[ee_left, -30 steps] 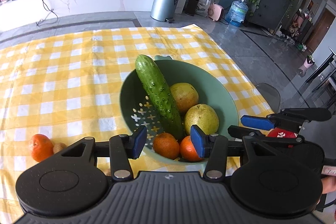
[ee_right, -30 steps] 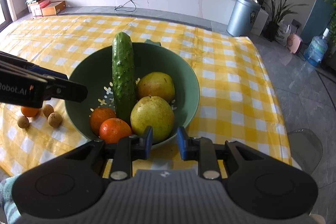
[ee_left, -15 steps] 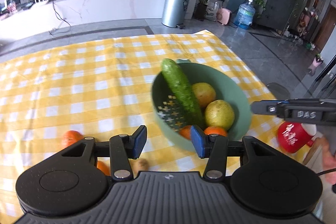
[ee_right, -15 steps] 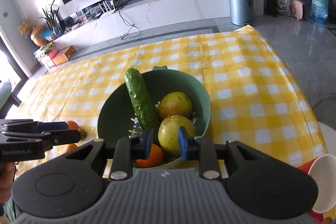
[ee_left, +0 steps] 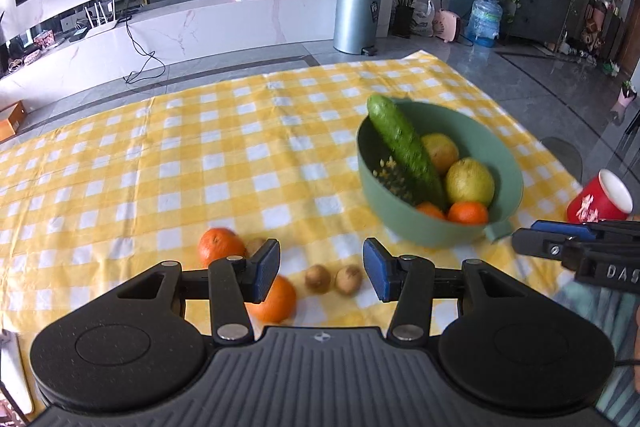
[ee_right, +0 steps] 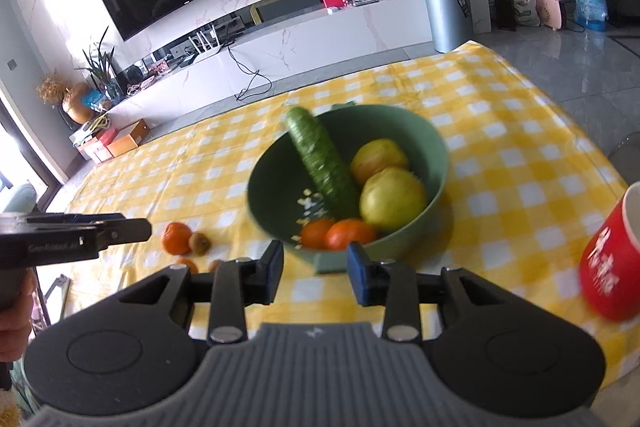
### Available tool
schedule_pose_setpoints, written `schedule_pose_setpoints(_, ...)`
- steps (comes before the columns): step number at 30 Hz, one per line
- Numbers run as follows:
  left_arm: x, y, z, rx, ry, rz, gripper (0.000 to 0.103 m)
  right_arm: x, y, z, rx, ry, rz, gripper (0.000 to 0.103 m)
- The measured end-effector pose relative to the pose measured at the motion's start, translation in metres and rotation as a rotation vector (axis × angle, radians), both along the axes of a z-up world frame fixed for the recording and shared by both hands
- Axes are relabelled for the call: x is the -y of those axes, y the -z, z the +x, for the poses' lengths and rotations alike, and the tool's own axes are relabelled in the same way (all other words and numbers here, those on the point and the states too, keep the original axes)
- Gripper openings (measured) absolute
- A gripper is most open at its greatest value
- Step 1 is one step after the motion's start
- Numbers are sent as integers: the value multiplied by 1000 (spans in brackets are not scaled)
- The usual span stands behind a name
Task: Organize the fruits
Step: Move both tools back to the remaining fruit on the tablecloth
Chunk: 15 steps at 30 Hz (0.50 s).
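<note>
Where tiles begin, checked tablecloth (ee_left: pixel 240 155).

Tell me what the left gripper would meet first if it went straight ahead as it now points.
Most likely the two small brown fruits on the checked cloth, which lie between the left gripper fingers' line; depth is unclear.

Tablecloth (ee_left: pixel 224 155) is a yellow-and-white check all over the table. The bowl (ee_left: pixel 408 223) is a muted sage green, the cucumber (ee_left: pixel 404 147) in it dark green, two pears (ee_left: pixel 470 181) yellow-green, the mandarins (ee_left: pixel 468 213) bright orange. Two more orange mandarins (ee_left: pixel 220 247) lie near the table's near edge with small brown fruits (ee_left: pixel 318 279). The cup (ee_right: pixel 608 267) is red with white lettering and white inside. The fingers (ee_left: pixel 266 269) are black with blue pads.
</note>
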<state>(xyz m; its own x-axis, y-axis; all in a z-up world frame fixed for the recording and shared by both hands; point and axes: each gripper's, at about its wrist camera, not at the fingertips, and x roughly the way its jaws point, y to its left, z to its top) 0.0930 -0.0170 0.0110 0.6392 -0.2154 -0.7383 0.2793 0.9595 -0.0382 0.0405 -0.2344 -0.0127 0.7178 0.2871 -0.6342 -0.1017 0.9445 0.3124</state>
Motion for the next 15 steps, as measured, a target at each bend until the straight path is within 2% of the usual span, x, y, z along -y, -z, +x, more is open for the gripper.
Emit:
schedule_pose_setpoints(6,-8,16,-11,3,-11,23,56,-45,18,-12,28,-43,-64,36)
schedule_pose_setpoints(8,-10,22,-11,-2,-21,31,56,-61,24,-9,25,-79,-84,42)
schedule_pose_setpoints(12,-16,33,-4,-29,-63,55,56,-86,32,0,32,-133,-117,44)
schedule_pose_setpoints(15,-21,41,2,-51,-97,63,56,-96,38,10,35,-131,-150,45)
